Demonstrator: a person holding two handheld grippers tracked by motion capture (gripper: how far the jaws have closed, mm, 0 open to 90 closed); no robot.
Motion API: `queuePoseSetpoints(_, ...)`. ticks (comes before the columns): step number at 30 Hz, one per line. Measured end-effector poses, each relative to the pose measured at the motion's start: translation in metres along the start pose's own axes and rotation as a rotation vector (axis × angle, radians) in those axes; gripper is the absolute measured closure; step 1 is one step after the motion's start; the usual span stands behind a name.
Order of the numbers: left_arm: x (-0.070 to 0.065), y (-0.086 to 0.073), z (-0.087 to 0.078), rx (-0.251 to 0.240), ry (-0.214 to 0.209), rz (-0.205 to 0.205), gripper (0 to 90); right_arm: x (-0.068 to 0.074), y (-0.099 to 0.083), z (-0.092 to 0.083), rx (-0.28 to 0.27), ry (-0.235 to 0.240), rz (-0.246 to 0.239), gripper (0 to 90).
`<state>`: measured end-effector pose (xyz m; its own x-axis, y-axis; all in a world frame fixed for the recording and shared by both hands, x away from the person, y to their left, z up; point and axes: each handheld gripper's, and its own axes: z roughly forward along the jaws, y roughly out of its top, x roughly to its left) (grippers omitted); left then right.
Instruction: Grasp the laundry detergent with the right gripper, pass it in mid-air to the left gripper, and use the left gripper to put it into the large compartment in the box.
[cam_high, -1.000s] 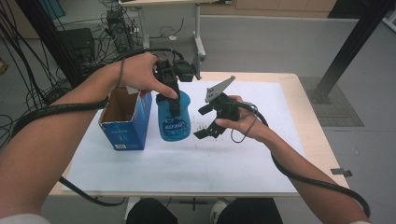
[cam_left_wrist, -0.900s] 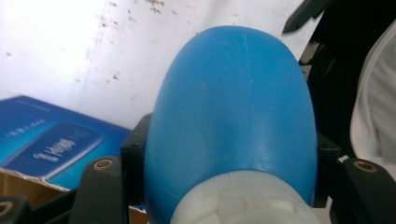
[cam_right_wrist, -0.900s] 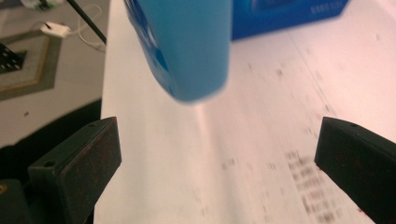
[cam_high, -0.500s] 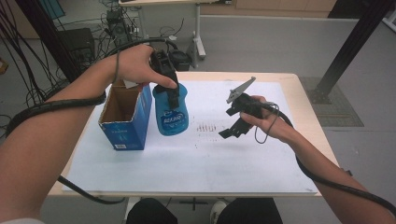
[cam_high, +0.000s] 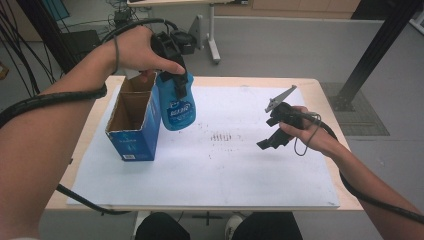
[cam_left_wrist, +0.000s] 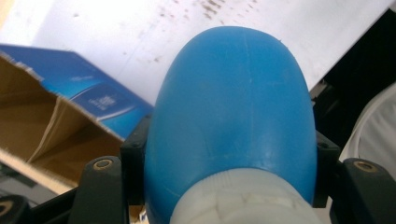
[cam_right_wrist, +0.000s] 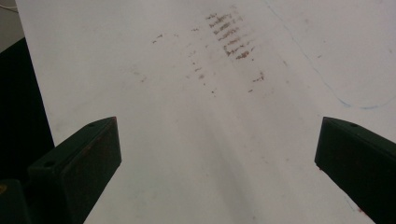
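My left tool (cam_high: 175, 75) is pinching the blue bottle (cam_high: 176, 105) just below its white cap, one black jaw on either side of the shoulder, as the left gripper view shows from above. The bottle (cam_left_wrist: 231, 112) hangs upright in the air, clear of the surface, at the far left of the scene. It sits just beside the right wall of the open blue carton (cam_high: 134, 125), and I cannot tell whether the two touch. The carton stands upright on the white sheet (cam_high: 225, 165) with its top open and its brown cardboard inside showing; in the left gripper view the carton (cam_left_wrist: 60, 116) lies to the left of the bottle.

My right tool (cam_high: 270, 142) is out over the right part of the sheet, well apart from the bottle and carton. Its jaws are spread wide with nothing between them: the right gripper view shows only the bare white sheet (cam_right_wrist: 196, 140) between the two black jaws, with a patch of small brown marks (cam_right_wrist: 229, 37) farther off. Those same marks (cam_high: 222, 136) lie near the middle of the sheet in the high view, between the bottle and my right hand (cam_high: 305, 132). The wooden surface (cam_high: 330, 130) shows as a pale border around the sheet.
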<state>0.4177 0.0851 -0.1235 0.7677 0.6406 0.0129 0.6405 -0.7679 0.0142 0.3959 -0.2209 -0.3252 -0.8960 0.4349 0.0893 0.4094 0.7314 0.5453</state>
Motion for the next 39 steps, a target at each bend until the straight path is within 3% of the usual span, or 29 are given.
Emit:
queuePoseSetpoints(1,0.0,0.0,0.0,0.0,0.0,0.0,37.6,-0.001,-0.002,-0.002,0.0,-0.005,0.001,0.3)
queuePoseSetpoints(4,0.005,-0.001,-0.009,-0.002,0.011,-0.071,37.6,-0.002,-0.004,-0.007,0.005,-0.013,0.004,0.3)
queuePoseSetpoints(5,0.008,-0.001,-0.014,0.001,0.016,-0.112,37.6,-0.004,-0.006,-0.01,0.009,-0.022,0.005,0.3)
queuePoseSetpoints(9,0.015,-0.002,-0.023,-0.003,0.019,-0.178,37.6,-0.006,-0.01,-0.018,0.006,-0.038,0.019,0.3)
queuePoseSetpoints(12,0.026,-0.006,-0.034,-0.03,0.018,-0.273,37.6,-0.007,-0.013,-0.023,0.01,-0.045,0.021,0.3)
queuePoseSetpoints(13,0.026,-0.006,-0.034,-0.03,0.018,-0.273,37.6,-0.007,-0.013,-0.024,0.011,-0.046,0.024,0.3)
queuePoseSetpoints(15,0.037,-0.01,-0.041,-0.047,0.026,-0.37,37.6,-0.007,-0.015,-0.027,0.015,-0.051,0.027,0.3)
queuePoseSetpoints(16,0.037,-0.01,-0.041,-0.047,0.026,-0.37,37.6,-0.007,-0.015,-0.027,0.015,-0.051,0.027,0.3)
queuePoseSetpoints(20,0.05,-0.017,-0.049,-0.05,0.043,-0.47,37.5,-0.009,-0.019,-0.032,0.018,-0.061,0.036,0.3)
queuePoseSetpoints(22,0.061,-0.024,-0.055,-0.066,0.046,-0.559,37.6,-0.009,-0.019,-0.034,0.023,-0.062,0.029,0.3)
queuePoseSetpoints(23,0.061,-0.024,-0.055,-0.066,0.046,-0.559,37.6,-0.009,-0.019,-0.034,0.023,-0.062,0.029,0.3)
queuePoseSetpoints(25,0.066,-0.029,-0.058,-0.072,0.055,-0.6,37.6,-0.009,-0.019,-0.035,0.022,-0.062,0.028,0.3)
queuePoseSetpoints(26,0.071,-0.034,-0.061,-0.08,0.063,-0.646,37.6,-0.009,-0.018,-0.036,0.02,-0.063,0.029,0.3)
queuePoseSetpoints(28,0.073,-0.037,-0.063,-0.081,0.067,-0.656,37.6,-0.009,-0.018,-0.036,0.02,-0.062,0.027,0.3)
queuePoseSetpoints(34,0.087,-0.053,-0.07,-0.108,0.033,-0.787,37.5,-0.009,-0.018,-0.036,0.017,-0.068,0.019,0.3)
queuePoseSetpoints(39,0.095,-0.064,-0.072,-0.104,0.039,-0.873,37.5,-0.008,-0.017,-0.037,0.017,-0.068,0.016,0.3)
